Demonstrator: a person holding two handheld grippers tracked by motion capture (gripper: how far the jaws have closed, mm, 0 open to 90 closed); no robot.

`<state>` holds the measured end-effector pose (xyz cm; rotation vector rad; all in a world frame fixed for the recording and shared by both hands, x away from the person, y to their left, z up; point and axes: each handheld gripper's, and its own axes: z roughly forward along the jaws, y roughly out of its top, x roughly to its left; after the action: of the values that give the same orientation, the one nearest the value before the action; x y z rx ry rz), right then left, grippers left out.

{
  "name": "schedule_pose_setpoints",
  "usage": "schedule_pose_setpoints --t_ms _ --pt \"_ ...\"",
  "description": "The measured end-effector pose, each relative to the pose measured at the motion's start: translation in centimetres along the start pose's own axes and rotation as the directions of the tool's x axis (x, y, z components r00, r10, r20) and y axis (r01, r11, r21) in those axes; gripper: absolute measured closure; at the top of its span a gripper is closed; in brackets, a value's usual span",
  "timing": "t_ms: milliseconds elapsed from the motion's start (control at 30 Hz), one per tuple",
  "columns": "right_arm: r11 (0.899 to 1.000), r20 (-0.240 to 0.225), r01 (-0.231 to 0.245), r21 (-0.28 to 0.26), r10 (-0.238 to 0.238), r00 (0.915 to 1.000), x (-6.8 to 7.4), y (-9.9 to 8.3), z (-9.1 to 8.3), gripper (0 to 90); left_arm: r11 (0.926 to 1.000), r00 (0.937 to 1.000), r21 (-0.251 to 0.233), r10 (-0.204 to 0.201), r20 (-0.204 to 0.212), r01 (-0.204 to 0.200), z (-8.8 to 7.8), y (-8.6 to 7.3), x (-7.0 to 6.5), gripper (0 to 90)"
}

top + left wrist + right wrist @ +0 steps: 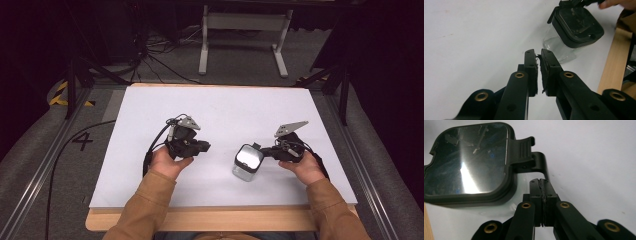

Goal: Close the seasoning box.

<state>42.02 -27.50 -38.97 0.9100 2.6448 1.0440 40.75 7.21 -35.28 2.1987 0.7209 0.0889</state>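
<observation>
In our right gripper view the right gripper (541,182) pinched closed at the clear jar's (246,168) lid latch (541,165), left gripper (538,56) nearly closed, empty, near the table's (225,107) front edge.

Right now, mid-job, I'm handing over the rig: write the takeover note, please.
Left hand-held gripper: jaws almost together, nothing between them, pointing at the jar but apart from it.
Right hand-held gripper: shut, its tips at the latch on the lid; whether it pinches the latch is unclear.
Jar: clear, upright on the white table, between the two grippers.
Done: right gripper is at the latch.
Left: lid is still on and looks closed; probably steady the jar with the left, then lift the latch.
</observation>
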Motion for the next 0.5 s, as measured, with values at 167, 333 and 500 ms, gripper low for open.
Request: schedule_pose_setpoints --t_ms 167,333,500 --pt "0.999 0.024 -0.020 -0.026 0.021 0.9995 0.0 -0.5 -2.7 89.3 0.9982 0.9992 0.055 0.024 0.031 -0.026 2.5 0.4 -0.2 86.7" --pt "0.999 -0.047 0.013 0.047 -0.011 0.9988 1.1 -0.9 -2.8 89.5 0.9932 0.9953 0.092 0.064 0.073 -0.070 4.5 1.0 -1.0 87.2" --pt "0.994 -0.069 0.050 0.095 -0.044 0.9966 2.2 -1.0 -1.5 89.5 0.9946 0.9947 0.077 0.064 0.080 -0.070 4.4 1.3 -0.9 86.3"
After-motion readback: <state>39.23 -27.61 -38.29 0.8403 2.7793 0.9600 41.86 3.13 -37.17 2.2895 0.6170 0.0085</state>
